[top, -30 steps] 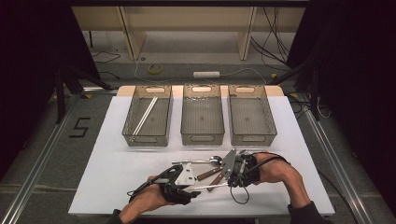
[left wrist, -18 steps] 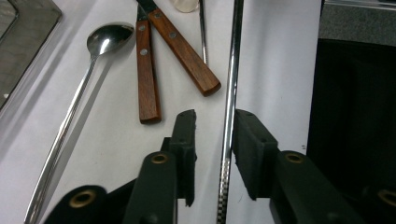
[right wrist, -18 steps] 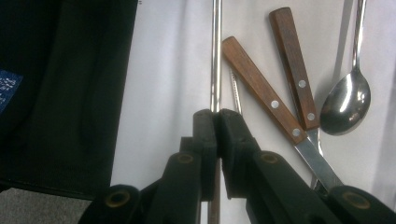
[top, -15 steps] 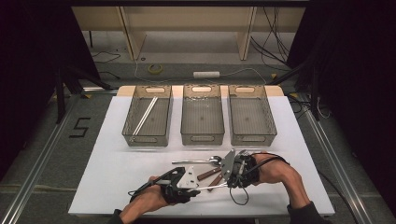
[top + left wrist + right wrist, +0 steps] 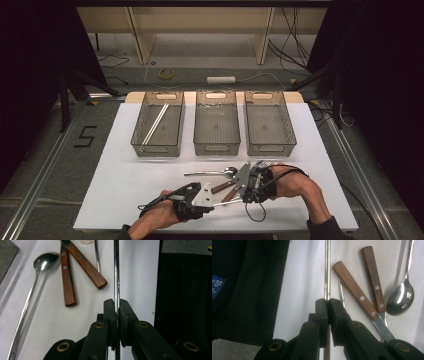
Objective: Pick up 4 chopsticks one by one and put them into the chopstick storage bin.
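Note:
A thin metal rod [image 5: 116, 277] lies over the white table [image 5: 125, 165] near its front edge, gripped at both ends. My left gripper [image 5: 117, 306] has just been closing and is now shut on one end of the rod. From the opposite side my right gripper [image 5: 328, 305] is shut on the same rod [image 5: 327, 270]. In the high view the two grippers face each other, left gripper [image 5: 212, 202] and right gripper [image 5: 239, 197], with the rod [image 5: 225, 202] bridging them. Beside it lie two wooden-handled knives [image 5: 67, 282] and a long steel spoon [image 5: 46, 261].
Three grey mesh bins stand in a row at the back: the left bin [image 5: 135, 142] holds two pale sticks [image 5: 155, 122]; the middle bin [image 5: 216, 147] and right bin [image 5: 270, 147] look empty. The spoon [image 5: 215, 172] and knives [image 5: 224, 186] lie just behind the grippers.
The left gripper's jaws have drawn together onto the rod. Both hands have kept their places, and the right gripper's hold looks the same.

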A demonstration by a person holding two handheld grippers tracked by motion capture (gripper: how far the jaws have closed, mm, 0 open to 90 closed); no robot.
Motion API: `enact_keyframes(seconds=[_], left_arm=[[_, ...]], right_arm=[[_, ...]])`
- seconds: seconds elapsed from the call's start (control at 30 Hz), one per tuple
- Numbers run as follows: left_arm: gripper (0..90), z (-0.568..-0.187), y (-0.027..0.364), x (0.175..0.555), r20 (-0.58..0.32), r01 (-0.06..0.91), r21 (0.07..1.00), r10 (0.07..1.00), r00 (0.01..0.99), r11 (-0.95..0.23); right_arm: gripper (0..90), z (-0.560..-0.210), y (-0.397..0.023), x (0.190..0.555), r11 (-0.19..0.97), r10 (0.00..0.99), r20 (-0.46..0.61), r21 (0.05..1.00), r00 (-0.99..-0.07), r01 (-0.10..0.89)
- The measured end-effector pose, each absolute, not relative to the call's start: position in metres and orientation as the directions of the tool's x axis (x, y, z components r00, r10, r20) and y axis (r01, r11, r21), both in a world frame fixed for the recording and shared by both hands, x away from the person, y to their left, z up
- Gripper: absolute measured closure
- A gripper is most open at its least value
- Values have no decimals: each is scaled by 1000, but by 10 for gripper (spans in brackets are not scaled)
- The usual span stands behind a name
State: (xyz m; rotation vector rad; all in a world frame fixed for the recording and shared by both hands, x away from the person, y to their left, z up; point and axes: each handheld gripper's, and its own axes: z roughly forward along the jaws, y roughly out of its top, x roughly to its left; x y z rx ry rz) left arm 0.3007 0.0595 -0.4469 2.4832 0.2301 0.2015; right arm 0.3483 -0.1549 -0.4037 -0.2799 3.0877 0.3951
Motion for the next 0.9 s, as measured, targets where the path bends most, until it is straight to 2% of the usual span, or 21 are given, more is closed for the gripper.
enact_keyframes(seconds=[0.3,0.43,0.5,0.73,0.9], left_arm=[[858,-446,61,301,51,129,604,200,978,-786],[860,-445,63,302,43,136,605,203,978,-785],[860,-445,65,303,48,149,604,222,974,-783],[860,-441,77,312,46,215,618,308,950,-756],[860,-438,89,318,27,273,632,372,928,-725]], right_arm=[[855,-404,-155,348,950,-179,-18,257,-984,-178],[838,-403,-156,349,953,-141,7,273,-990,-133],[772,-402,-159,351,949,-137,7,287,-991,-129],[543,-389,-170,356,911,-16,-46,410,-999,-34],[484,-382,-180,358,849,61,-97,528,-993,1]])
